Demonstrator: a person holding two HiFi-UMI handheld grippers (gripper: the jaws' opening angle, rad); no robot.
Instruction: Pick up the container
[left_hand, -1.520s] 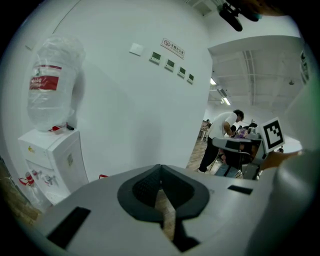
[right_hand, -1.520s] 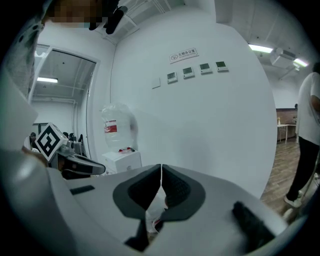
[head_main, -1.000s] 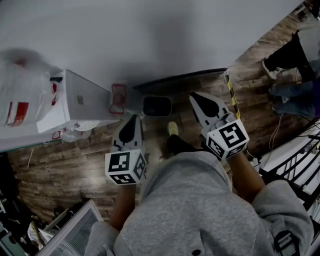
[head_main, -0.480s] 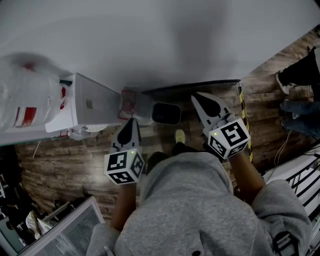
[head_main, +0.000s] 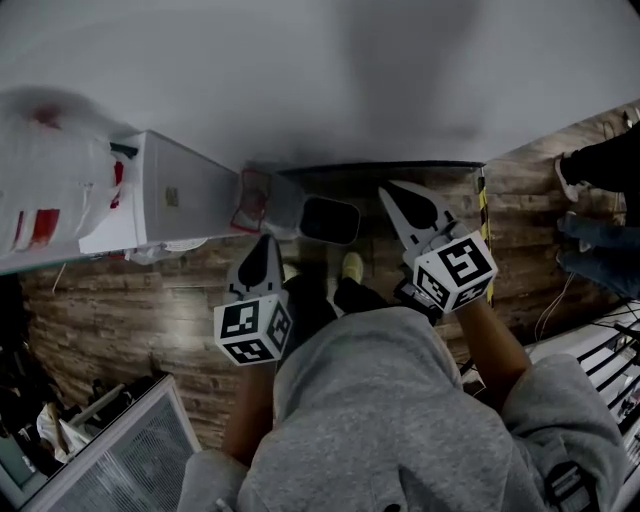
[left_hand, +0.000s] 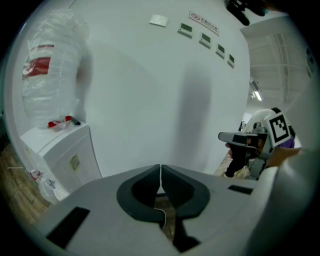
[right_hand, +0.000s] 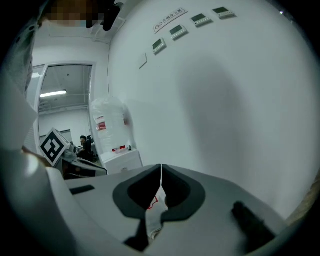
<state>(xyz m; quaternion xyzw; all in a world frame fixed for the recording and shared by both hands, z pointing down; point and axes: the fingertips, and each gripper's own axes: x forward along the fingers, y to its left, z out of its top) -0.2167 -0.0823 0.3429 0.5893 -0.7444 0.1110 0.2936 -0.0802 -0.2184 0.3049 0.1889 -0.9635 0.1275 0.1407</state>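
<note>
A small pale container (head_main: 330, 221) with a dark opening stands on the wooden floor against the white wall. Next to it on the left is a white bag with red print (head_main: 252, 201). My left gripper (head_main: 262, 250) is held at waist height, shut and empty, its tips pointing toward the wall short of the container. My right gripper (head_main: 400, 196) is shut and empty too, just right of the container. In the left gripper view the jaws (left_hand: 160, 172) meet; in the right gripper view the jaws (right_hand: 161, 172) meet, with the red-printed bag (right_hand: 151, 206) showing below them.
A white water dispenser (head_main: 165, 195) with a plastic-wrapped bottle (head_main: 45, 190) stands left by the wall. Yellow-black tape (head_main: 483, 200) runs across the floor on the right. Other people's legs (head_main: 600, 170) are at the far right. A white slatted panel (head_main: 130, 450) lies lower left.
The head view has swung a little, so the dispenser and container sit further right and nearer. The person's feet have stepped forward. Both grippers stay shut at about the same height.
</note>
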